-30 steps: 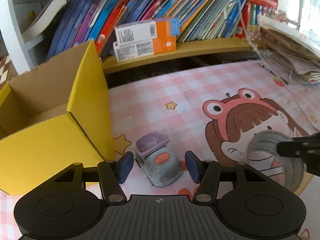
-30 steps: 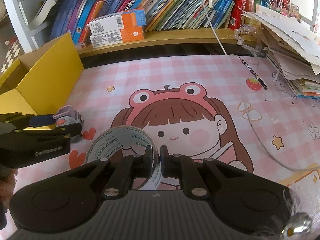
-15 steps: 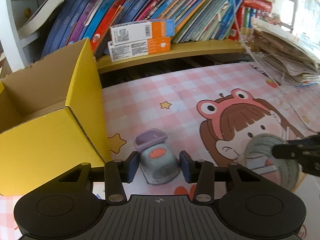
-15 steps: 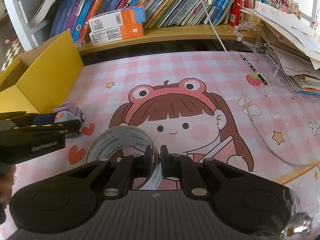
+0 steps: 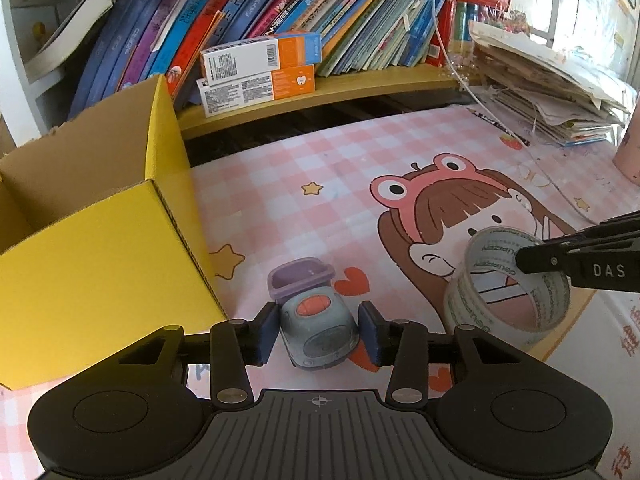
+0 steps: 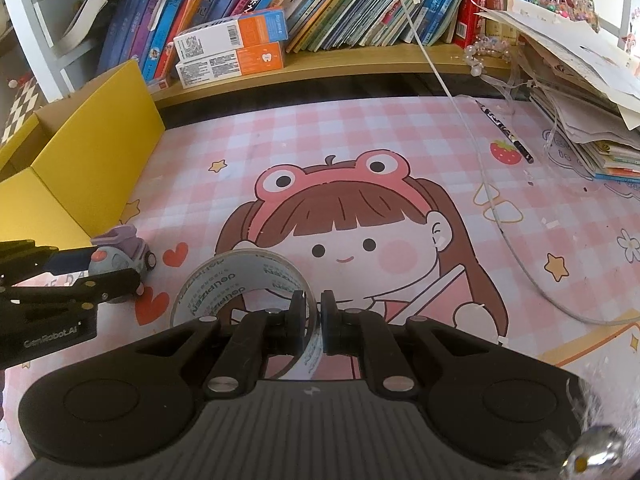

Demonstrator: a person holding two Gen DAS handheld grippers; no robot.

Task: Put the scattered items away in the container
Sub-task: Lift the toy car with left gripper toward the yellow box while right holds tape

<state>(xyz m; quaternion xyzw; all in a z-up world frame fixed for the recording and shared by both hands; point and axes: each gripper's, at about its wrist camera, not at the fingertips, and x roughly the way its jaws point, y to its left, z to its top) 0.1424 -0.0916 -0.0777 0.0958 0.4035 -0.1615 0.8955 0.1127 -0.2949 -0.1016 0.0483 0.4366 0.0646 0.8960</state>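
My left gripper [image 5: 319,330] pinches the toy car [image 5: 318,322], its jaws having just closed, just right of the yellow box's [image 5: 100,264] near corner. My right gripper [image 6: 315,318] clamps the tape roll's [image 6: 240,280] wall farther right of the box, with open pink mat [image 6: 400,132] beyond both.

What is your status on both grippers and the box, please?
Left gripper shut on toy car. Right gripper shut on tape roll. Yellow box open beside car, path clear.

Left gripper [image 5: 319,327]: angled downward, jaws closed in on toy car [image 5: 316,316], pads at its sides. Right gripper [image 6: 315,322]: angled downward, jaws clamped on tape roll [image 6: 240,280] wall.
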